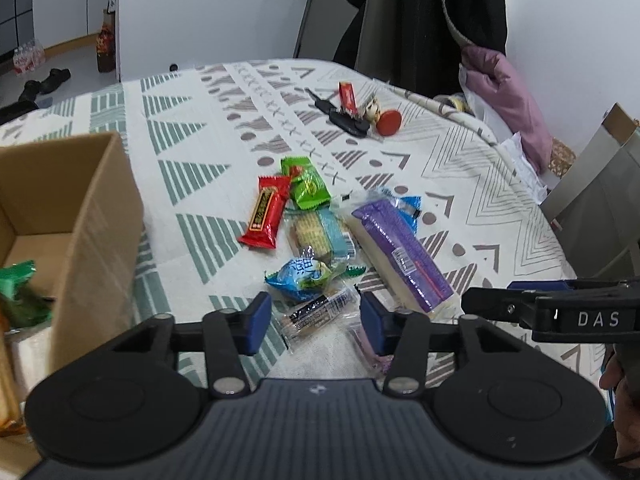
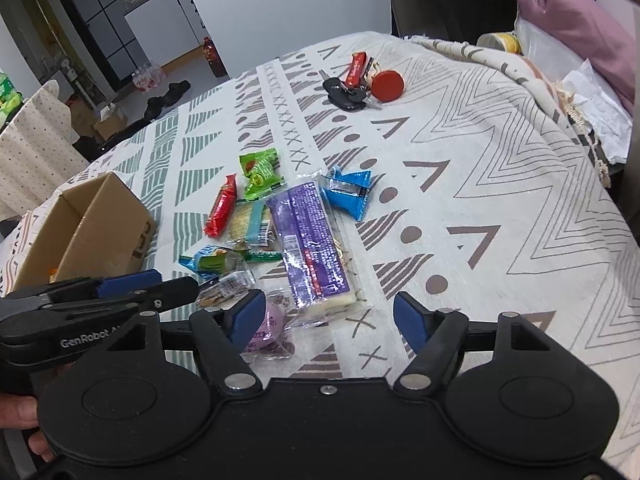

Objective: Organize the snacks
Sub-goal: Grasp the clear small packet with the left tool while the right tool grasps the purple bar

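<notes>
My left gripper [image 1: 316, 322] hangs with its jaws spread over a small clear-wrapped biscuit packet [image 1: 316, 312] at the near edge of the snack pile, gripping nothing; my right gripper [image 2: 330, 316] is likewise spread wide and empty, with the long purple-wrapped bar [image 2: 310, 244] and a round pink sweet [image 2: 270, 326] just ahead of its left finger. The cardboard box [image 1: 96, 216] stands to my left on the patterned tablecloth [image 2: 480, 184], already holding a green packet, and it seems the place for the rest. My worry is the wrappers: they are thin, glossy film, crinkled and slippery, and they overlap, so closing on the clear packet may also catch the blue-and-green sweet [image 1: 306, 276] touching it, or the film may slide out from between the blue pads. The cloth is soft woven fabric and could bunch up if I press too low. The two grippers are close together, so they might knock each other over the pile. The red bar [image 1: 266, 214] and the green pouch [image 1: 306, 184] look flat and puffy; the purple bar is stiff, long and heavy-looking. The keys [image 2: 346, 94] with the red disc beyond are no snacks.
</notes>
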Motion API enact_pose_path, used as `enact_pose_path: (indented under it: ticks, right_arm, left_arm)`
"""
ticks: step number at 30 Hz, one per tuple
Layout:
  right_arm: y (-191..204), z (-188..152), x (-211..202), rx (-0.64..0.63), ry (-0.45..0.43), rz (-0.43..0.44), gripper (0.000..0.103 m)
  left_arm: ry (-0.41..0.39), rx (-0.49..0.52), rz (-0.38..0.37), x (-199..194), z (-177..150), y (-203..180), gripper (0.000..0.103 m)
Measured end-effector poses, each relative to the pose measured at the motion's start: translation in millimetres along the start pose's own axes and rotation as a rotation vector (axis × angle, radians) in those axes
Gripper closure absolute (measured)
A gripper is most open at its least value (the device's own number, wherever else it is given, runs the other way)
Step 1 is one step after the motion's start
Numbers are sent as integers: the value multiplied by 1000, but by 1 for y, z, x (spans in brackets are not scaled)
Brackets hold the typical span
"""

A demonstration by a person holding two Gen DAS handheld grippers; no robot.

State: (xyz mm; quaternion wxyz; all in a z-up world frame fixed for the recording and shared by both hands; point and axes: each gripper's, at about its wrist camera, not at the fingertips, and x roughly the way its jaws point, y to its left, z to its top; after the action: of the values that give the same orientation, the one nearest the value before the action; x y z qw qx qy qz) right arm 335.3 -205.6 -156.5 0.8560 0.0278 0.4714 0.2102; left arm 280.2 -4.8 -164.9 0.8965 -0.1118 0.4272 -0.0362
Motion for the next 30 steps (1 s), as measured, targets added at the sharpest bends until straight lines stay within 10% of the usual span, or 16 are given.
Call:
enact_pose_path:
  ticks: [24,30]
  right_arm:
    - [4,19,59,-39,38,-2,38]
    - [13,14,66,-96,76,-31,63]
  left_arm:
    - [76,70,-10,45,-10,-6,70]
    - [89,28,-5,43,-9,-1,85]
